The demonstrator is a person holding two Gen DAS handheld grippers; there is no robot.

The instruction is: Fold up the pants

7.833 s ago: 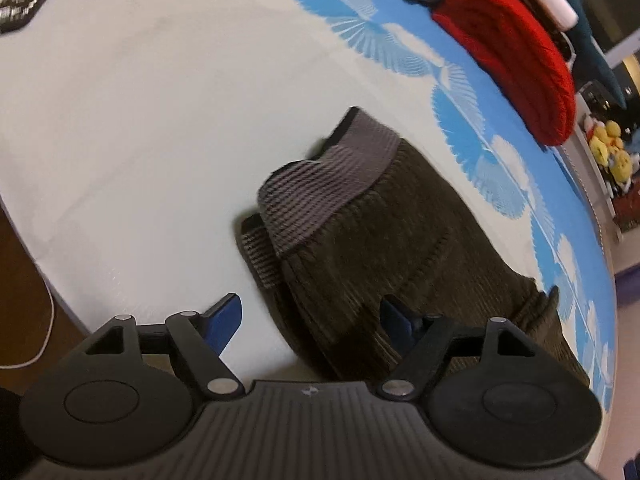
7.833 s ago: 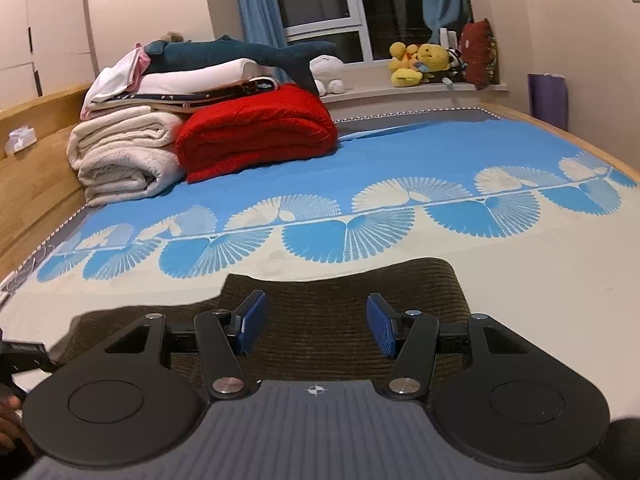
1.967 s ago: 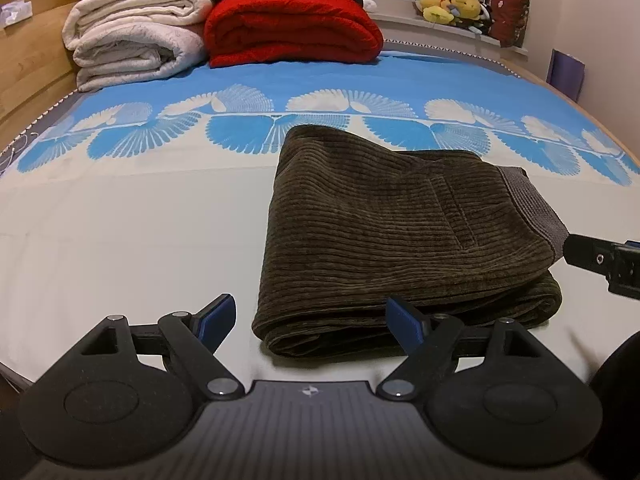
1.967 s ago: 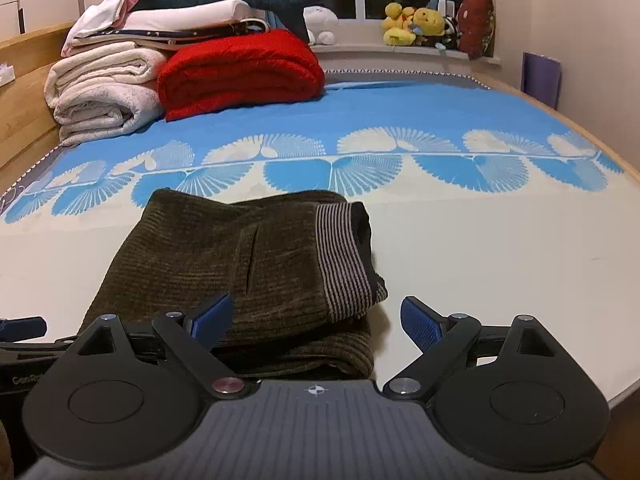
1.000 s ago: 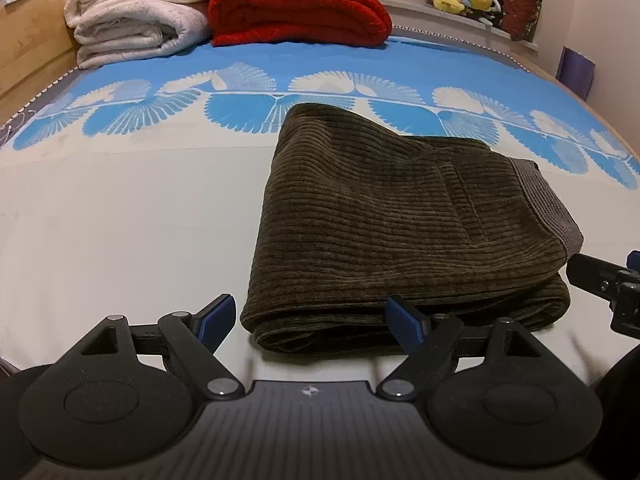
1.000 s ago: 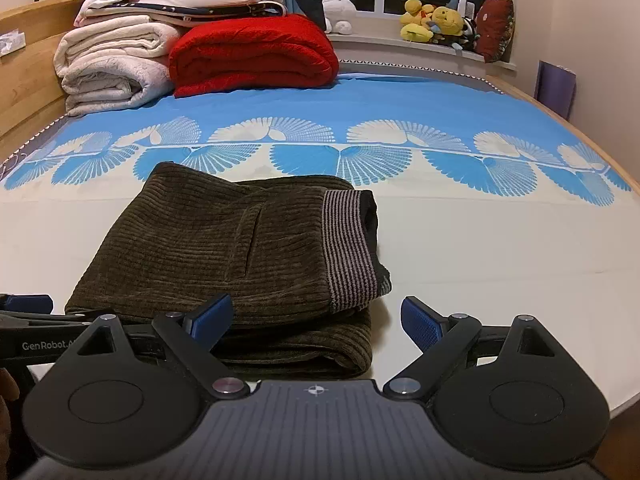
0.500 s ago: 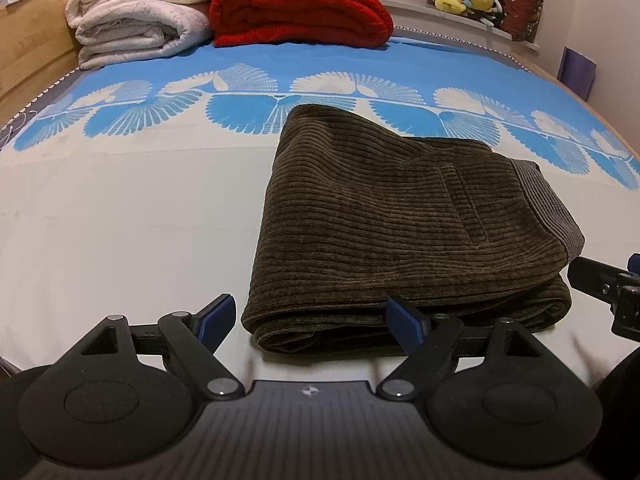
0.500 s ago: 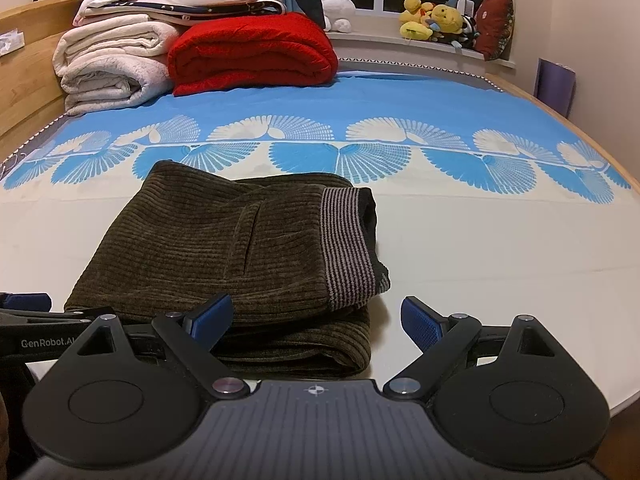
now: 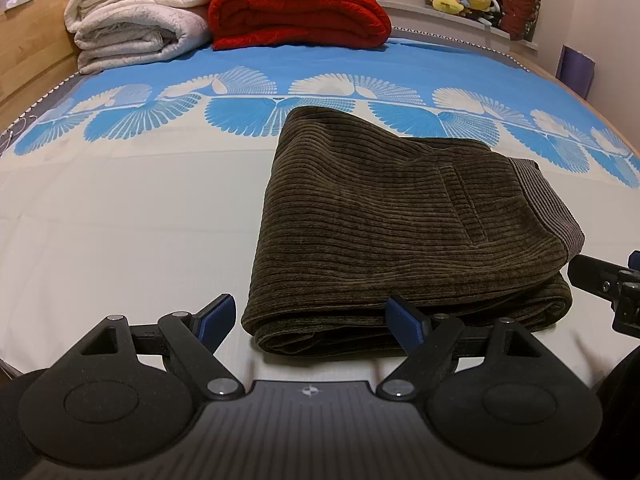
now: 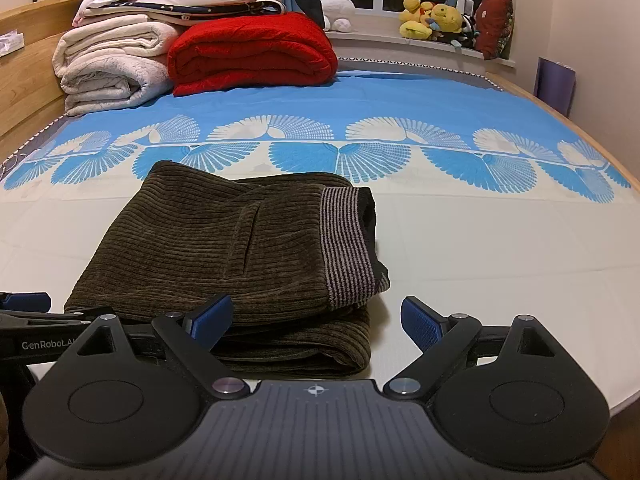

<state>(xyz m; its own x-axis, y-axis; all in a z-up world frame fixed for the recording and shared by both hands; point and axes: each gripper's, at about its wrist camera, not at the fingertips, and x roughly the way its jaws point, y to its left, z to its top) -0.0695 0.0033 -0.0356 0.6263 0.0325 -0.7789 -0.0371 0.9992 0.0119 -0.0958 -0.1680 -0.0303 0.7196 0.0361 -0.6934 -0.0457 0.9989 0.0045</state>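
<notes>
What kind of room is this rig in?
Most likely a bedroom. The pants lie on a bed with a blue patterned sheet, folded blankets are stacked by a wooden headboard, and plush toys sit on the windowsill.

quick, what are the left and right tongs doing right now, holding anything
Left tongs: open, holding nothing, at the near edge of the folded pants.
Right tongs: open, holding nothing, at the waistband corner of the pants.
</notes>
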